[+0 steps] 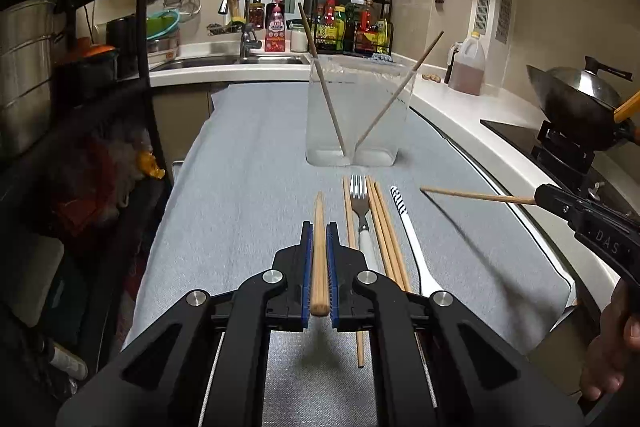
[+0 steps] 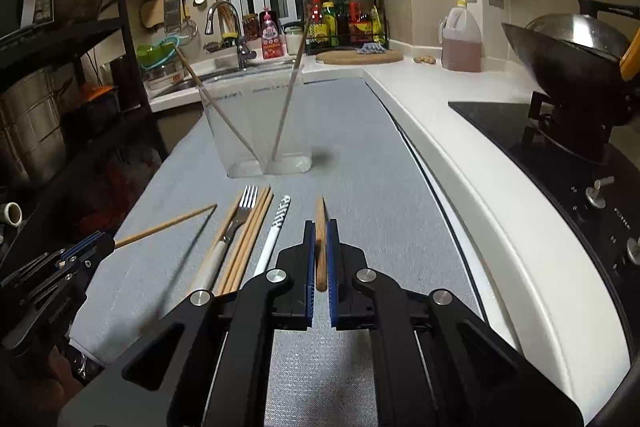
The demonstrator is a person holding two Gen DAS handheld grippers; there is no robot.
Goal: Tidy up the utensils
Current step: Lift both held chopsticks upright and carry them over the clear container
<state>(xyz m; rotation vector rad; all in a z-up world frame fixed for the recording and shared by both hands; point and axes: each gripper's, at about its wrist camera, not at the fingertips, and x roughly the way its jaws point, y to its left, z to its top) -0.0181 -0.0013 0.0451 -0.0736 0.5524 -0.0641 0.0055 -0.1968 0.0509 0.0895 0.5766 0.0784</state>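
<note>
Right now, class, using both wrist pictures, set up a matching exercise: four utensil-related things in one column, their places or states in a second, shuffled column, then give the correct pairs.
Things
1. left gripper
2. clear plastic container
3. silver metal fork with white handle
4. white spoon with black-striped bowl

Places or states
A. lying flat among loose wooden chopsticks
B. standing upright with two chopsticks leaning inside
C. shut on one wooden chopstick
D. lying on the grey cloth, to the right of the chopstick bundle

Pairs: 1-C, 2-B, 3-A, 4-D
</note>
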